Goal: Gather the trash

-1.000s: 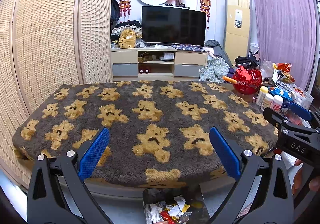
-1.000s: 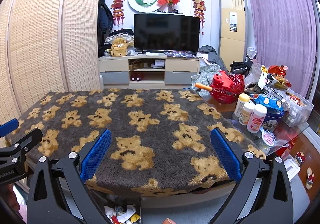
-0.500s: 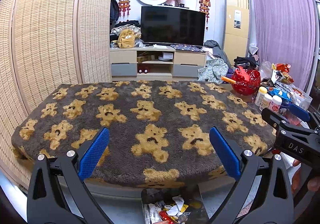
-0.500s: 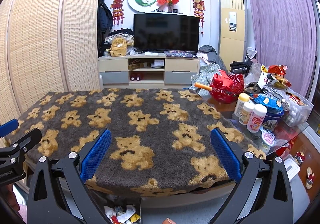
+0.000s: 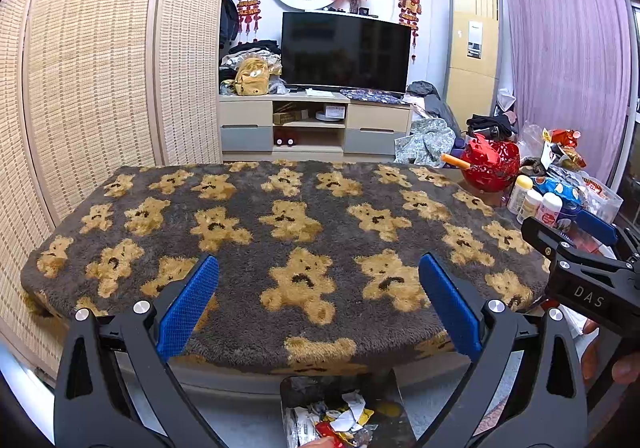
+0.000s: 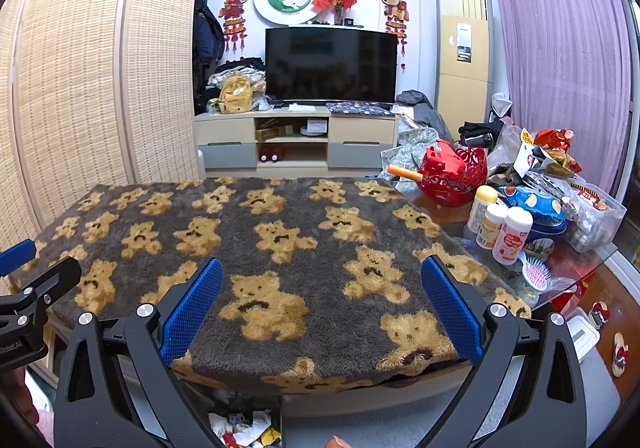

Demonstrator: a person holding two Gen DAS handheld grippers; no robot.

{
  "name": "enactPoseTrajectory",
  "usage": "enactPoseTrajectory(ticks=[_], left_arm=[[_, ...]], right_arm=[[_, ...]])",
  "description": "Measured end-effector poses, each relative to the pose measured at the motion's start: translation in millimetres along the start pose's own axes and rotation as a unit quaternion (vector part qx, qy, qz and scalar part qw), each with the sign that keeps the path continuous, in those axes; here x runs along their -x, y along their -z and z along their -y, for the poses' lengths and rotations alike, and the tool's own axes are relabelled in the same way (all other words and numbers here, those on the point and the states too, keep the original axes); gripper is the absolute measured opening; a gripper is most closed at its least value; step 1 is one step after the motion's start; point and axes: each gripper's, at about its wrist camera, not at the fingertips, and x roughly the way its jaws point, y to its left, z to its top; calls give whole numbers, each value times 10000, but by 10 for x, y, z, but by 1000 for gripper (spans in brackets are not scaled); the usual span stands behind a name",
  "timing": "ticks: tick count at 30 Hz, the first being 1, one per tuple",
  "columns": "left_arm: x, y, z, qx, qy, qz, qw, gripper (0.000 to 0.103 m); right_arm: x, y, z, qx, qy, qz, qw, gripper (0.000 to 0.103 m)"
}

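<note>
A bin of crumpled wrappers and paper scraps (image 5: 340, 418) sits on the floor below the table's near edge; the same trash (image 6: 244, 428) shows at the bottom of the right wrist view. My left gripper (image 5: 318, 272) hangs open above the near edge of the bear-print blanket (image 5: 280, 215), nothing between its blue pads. My right gripper (image 6: 320, 276) is open too, over the blanket (image 6: 260, 232), and it appears at the right edge of the left wrist view (image 5: 588, 248). No loose trash shows on the blanket.
Right of the blanket the glass table holds a red basket (image 6: 452, 175), white bottles (image 6: 500, 228), a blue snack bag (image 6: 532, 203), a hairbrush (image 6: 534, 276) and a clear box (image 6: 596, 215). A TV stand (image 6: 296, 139) is behind, a woven screen (image 6: 80, 87) to the left.
Both grippers stay open and nearly still. The left wrist view has drifted very slightly; nothing was picked up or dropped.
</note>
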Motion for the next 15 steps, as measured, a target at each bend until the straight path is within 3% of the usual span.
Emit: enactPoseTrajectory(ticks=[15], left_arm=[[63, -35, 30, 31, -32, 169, 9998, 95]], right_arm=[[9, 7, 37, -41, 60, 12, 10000, 100]])
